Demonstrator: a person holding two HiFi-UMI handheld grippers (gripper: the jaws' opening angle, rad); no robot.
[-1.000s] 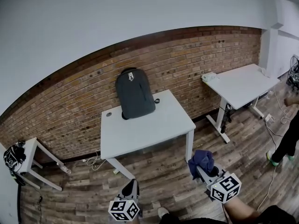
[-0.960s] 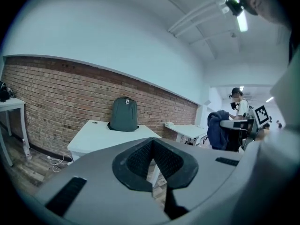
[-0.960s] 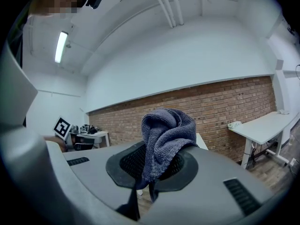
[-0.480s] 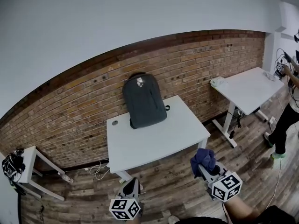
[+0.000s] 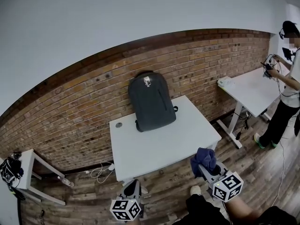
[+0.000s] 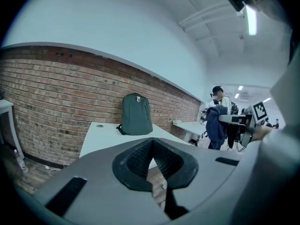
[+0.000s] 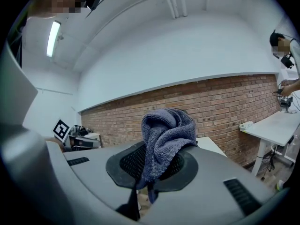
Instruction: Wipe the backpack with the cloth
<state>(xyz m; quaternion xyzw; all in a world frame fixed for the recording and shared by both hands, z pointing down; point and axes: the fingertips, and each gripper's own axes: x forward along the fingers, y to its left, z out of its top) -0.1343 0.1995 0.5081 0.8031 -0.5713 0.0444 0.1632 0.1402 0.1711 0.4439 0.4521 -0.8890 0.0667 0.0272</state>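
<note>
At the 12 o'clock edge of the white table (image 5: 140,149): dark grey backpack (image 5: 152,102), upright, back against the brick wall (image 5: 70,107). Smooth matte fabric, rounded top with a carry loop, a small pale tag just below it, a thin zip line down the front, a strap end poking out low at 3 o'clock.

Down at 5 o'clock in the head view, off the table: right gripper (image 7: 152,170), clamped on a blue terry cloth (image 7: 166,135) bunched up above the jaws. At 6 o'clock: left gripper (image 6: 152,161), jaws pressed together with nothing between. Well apart from the backpack, both. At 3 o'clock, by a second white table (image 5: 253,90), a standing person (image 5: 286,102).
</note>
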